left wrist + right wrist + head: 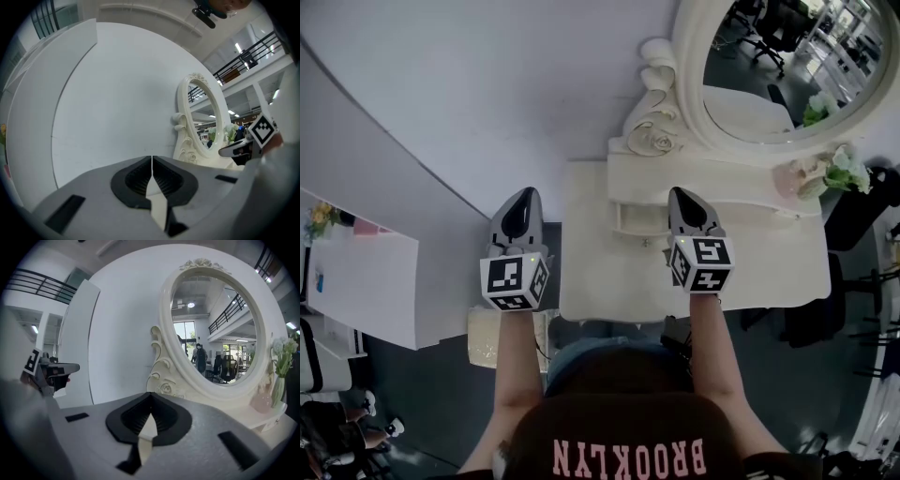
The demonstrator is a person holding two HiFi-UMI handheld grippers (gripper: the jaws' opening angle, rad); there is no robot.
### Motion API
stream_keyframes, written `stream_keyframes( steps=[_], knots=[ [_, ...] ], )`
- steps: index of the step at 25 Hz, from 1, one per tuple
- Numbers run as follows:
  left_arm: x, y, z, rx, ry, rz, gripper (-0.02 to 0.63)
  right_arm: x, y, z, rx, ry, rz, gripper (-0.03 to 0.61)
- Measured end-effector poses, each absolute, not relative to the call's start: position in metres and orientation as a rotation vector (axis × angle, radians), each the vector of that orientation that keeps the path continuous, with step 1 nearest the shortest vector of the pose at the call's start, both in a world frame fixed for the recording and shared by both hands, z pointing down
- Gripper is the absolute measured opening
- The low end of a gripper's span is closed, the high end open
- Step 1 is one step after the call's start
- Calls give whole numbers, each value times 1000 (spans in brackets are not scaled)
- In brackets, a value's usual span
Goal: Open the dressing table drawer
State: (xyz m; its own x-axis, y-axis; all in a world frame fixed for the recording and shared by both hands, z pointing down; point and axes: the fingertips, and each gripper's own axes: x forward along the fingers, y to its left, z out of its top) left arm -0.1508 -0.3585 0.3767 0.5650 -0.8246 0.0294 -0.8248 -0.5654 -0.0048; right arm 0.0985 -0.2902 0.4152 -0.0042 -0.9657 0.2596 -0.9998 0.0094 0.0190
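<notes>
A white dressing table (600,281) with an oval mirror (787,66) stands against the curved wall. Its small drawer (639,219) sits in the raised shelf under the mirror, just left of my right gripper (684,199); it looks drawn out a little. That gripper hovers above the tabletop, shut with nothing between its jaws. My left gripper (523,208) is also shut and empty, held beyond the table's left edge. In the right gripper view the jaws (151,397) meet in front of the mirror (220,329). In the left gripper view the jaws (151,159) face the bare wall.
A pink vase with white flowers (839,173) stands at the shelf's right end. A white side table (366,281) is at the left, a pale stool (487,339) is beside my legs, and dark chairs (853,216) stand at the right.
</notes>
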Motion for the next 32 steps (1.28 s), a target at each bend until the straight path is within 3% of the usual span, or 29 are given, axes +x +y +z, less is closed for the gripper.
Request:
stream_keyframes(
  steps=[16,32],
  knots=[
    [-132,-365,307,2941,-1484,-104,8,103,-267,291,2065,-2203,-390,-2],
    [-117,-357,293,2986,-1451,-147,8,116,-256,269,2122,-2223,-428,-2]
  ],
)
